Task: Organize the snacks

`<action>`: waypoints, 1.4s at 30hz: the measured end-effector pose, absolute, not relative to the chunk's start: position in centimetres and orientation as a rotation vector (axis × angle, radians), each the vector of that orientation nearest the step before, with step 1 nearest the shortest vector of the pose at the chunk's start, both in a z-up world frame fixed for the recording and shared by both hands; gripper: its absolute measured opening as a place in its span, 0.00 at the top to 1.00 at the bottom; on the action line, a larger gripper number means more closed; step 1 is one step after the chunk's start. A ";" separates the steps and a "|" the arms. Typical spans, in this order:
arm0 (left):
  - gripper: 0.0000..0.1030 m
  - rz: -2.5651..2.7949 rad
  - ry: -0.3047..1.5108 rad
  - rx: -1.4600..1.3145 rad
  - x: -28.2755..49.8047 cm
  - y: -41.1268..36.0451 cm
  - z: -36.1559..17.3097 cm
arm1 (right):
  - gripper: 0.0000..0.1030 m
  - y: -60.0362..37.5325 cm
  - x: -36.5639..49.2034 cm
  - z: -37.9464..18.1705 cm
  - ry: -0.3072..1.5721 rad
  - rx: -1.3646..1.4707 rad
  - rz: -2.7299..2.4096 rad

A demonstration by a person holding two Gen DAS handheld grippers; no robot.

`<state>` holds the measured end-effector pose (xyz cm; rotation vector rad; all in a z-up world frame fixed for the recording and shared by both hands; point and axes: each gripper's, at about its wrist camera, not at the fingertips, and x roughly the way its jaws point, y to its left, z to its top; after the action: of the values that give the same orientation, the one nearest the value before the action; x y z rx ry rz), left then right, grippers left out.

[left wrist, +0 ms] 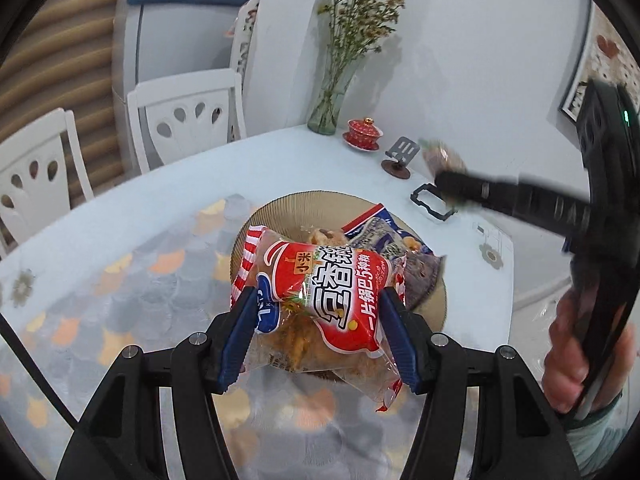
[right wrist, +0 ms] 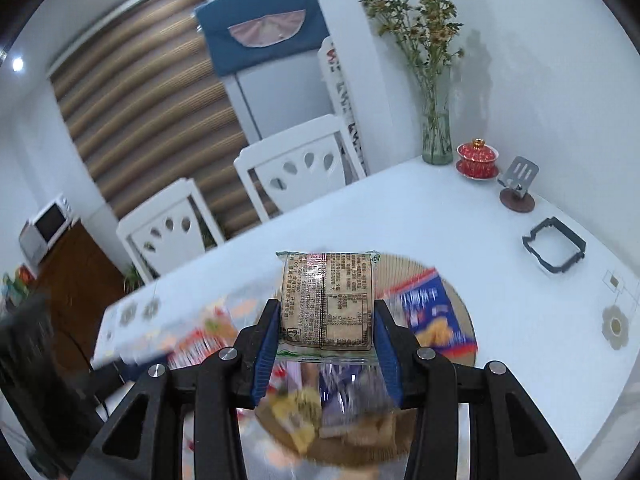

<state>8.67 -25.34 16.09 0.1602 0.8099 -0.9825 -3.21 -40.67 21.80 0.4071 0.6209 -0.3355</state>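
Gripping a red pack (left wrist: 332, 300), your left gripper (left wrist: 318, 334) hides the plate (left wrist: 280, 210) at 12 o'clock; your right gripper (right wrist: 326, 344) clamps a tan packet (right wrist: 326, 300) above blurred snacks (right wrist: 428, 312).

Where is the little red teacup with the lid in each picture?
Left wrist view: the red lidded teacup sits at the table's far edge, upper middle, right of the glass flower vase.
Right wrist view: red lidded teacup far right, upper half.
Shared landmark: the vase, left of it in both.
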 end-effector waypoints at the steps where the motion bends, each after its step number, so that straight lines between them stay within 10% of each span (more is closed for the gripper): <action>1: 0.43 -0.986 0.820 0.157 9.2 -25.8 15.7 | 0.58 -41.2 -2.4 21.9 0.626 0.418 -0.338; 17: 0.43 -0.987 0.844 0.169 13.1 -29.0 12.6 | 0.58 -44.2 6.4 18.9 0.737 0.422 -0.391; 22: 0.15 -0.986 0.866 0.148 13.4 -29.1 11.7 | 0.48 -44.2 6.0 18.2 0.768 0.471 -0.346; 42: 0.15 -0.866 0.845 -0.001 7.5 -16.1 18.3 | 0.48 -36.6 -2.6 19.2 0.812 0.445 -0.190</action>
<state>7.51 -16.14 18.30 -0.0008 0.8453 -0.8656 -2.58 -36.61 19.21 0.4452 0.8121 -0.1901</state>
